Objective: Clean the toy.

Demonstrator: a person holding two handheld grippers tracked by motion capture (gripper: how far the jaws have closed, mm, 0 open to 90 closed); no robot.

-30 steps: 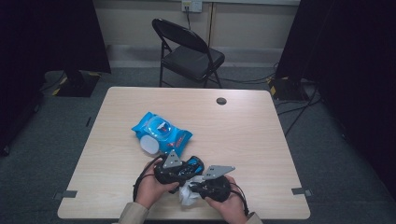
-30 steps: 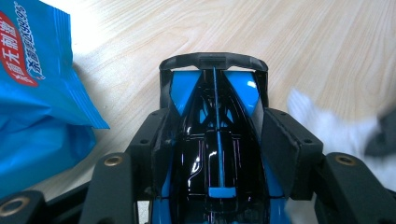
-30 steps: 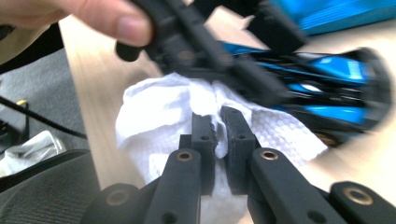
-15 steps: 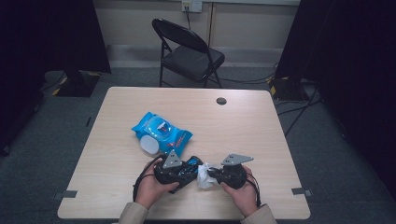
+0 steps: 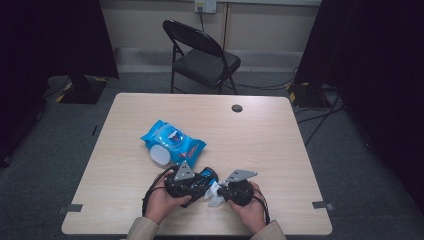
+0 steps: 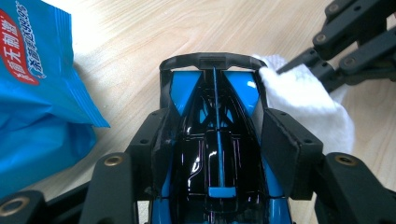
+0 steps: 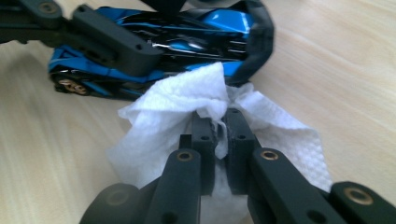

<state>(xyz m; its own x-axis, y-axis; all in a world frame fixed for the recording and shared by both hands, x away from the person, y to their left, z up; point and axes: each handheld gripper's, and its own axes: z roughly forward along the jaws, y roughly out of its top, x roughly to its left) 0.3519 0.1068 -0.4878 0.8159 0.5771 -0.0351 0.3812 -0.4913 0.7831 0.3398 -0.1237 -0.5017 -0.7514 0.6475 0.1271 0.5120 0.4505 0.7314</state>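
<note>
At the near edge of a pale wood-grain table, a person's two hands work side by side, each holding a black two-jaw gripper. The left gripper, at about seven o'clock on the tabletop, has its padded jaws clamped on the flanks of a glossy blue-and-black toy racing car; in the left gripper view the car lies lengthwise between the pads, its black arched wing pointing away toward twelve o'clock. The right gripper, just beside it at six o'clock, has its jaws pressed together on a crumpled white paper wipe, a pinched fold standing up between the fingertips. In the right gripper view the wipe touches the car's blue side near the curved black wing end; in the left gripper view the same white wad sits at two o'clock of the car, against the wing's corner.

Farther up the table, at about ten o'clock from the grippers and near them, lies a bright blue plastic pack of wet wipes with a red label and a white oval flap open at its near end. A small dark round grommet marks the table's far edge. Beyond it, on the grey carpet, stands a black folding metal chair.
</note>
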